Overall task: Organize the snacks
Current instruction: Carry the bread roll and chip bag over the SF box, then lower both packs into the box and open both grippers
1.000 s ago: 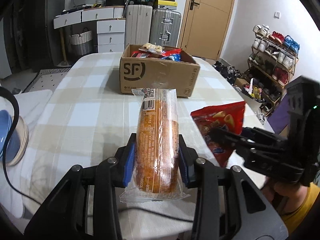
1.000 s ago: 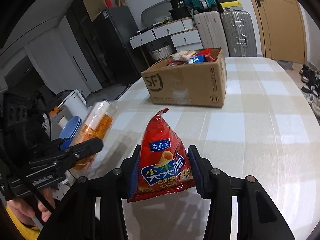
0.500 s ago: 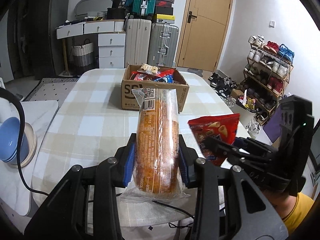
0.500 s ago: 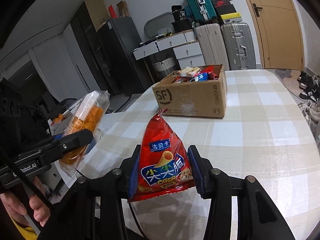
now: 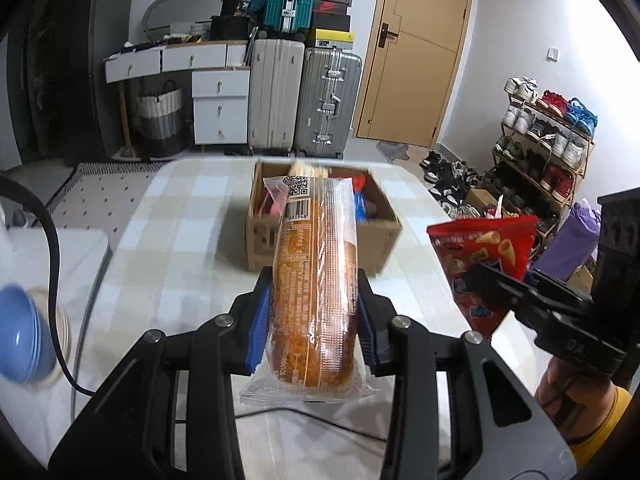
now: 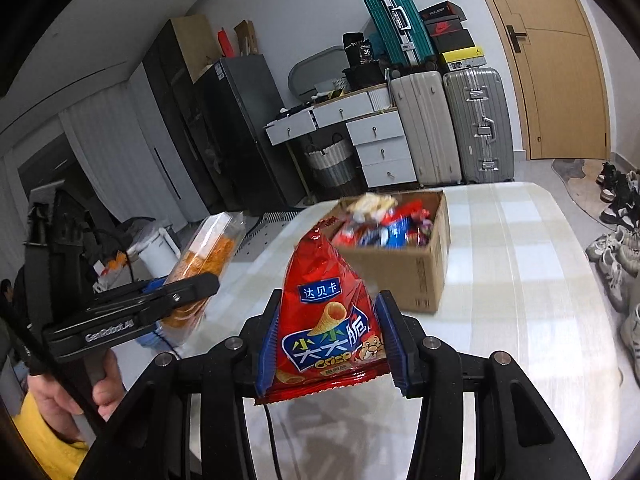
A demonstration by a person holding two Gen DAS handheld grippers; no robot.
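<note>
My left gripper (image 5: 314,316) is shut on a long clear-wrapped orange bread pack (image 5: 316,280), held upright high above the checked table (image 5: 180,248). My right gripper (image 6: 328,340) is shut on a red bag of cone crisps (image 6: 326,312), also held high. Each gripper shows in the other's view: the right one with the red bag (image 5: 488,256) at the right, the left one with the bread pack (image 6: 208,252) at the left. An open cardboard box (image 6: 404,268) with several snack packets stands ahead on the table; it also shows in the left wrist view (image 5: 260,236).
Blue bowls (image 5: 20,344) and a black cable (image 5: 56,264) lie on a white surface at the left. A white kettle (image 6: 156,248) stands left of the table. Suitcases (image 5: 304,100), drawers and a door are behind; a shoe rack (image 5: 548,140) is at the right.
Both grippers have risen and pulled back with their snacks. The box now looks farther away and is seen from above, its contents visible.
</note>
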